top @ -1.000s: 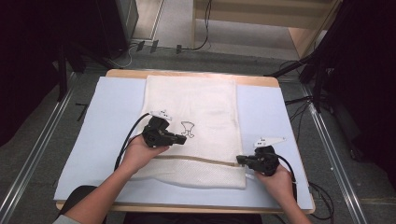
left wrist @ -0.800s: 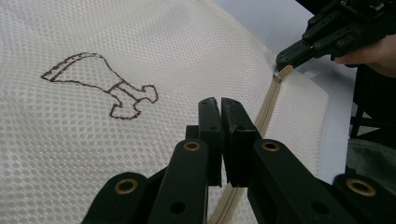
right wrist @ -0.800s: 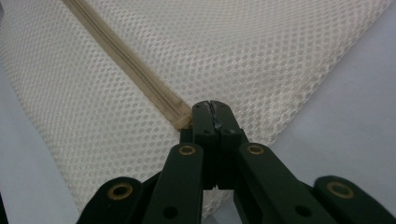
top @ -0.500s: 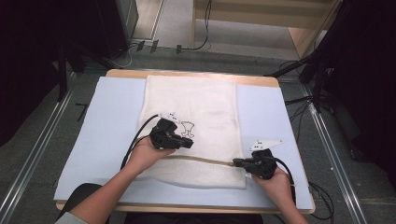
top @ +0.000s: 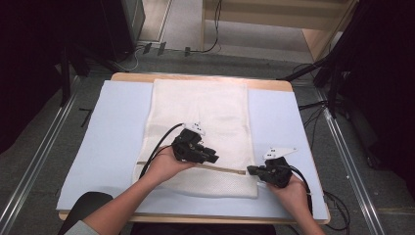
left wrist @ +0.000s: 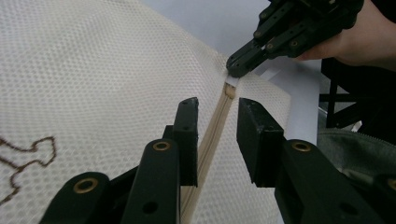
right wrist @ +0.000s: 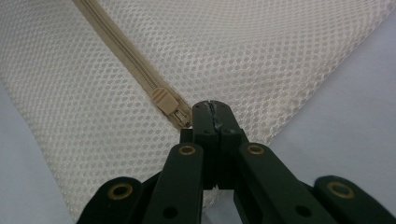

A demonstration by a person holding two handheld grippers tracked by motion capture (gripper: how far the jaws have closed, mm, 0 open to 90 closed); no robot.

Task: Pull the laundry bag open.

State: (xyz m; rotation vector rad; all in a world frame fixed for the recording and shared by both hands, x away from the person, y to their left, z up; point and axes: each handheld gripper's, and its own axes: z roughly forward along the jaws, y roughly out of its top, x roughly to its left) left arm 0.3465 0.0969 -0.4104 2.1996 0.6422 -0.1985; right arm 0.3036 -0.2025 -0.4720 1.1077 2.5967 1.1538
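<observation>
Blue mat (top: 112, 132) covers the table, mesh bag (top: 205, 112) flat along its middle. Left gripper (top: 209, 157) over the zipper (left wrist: 212, 135), jaws just parted, tape running free between them. Right gripper (top: 250, 170) pinches the bag's edge beside the slider (right wrist: 164, 101).

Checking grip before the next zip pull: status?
Left gripper jaws just opened, astride the zipper, not pinching. Right gripper shut on mesh laundry bag edge by zipper slider. Nothing in the way.

Soft overhead light falls evenly on the mesh bag (top: 200, 122), with hardly any shadow on it. Around the table (top: 195, 78) the room sinks into darkness. Up close the black jaws blur; the weave beyond stays sharp.
</observation>
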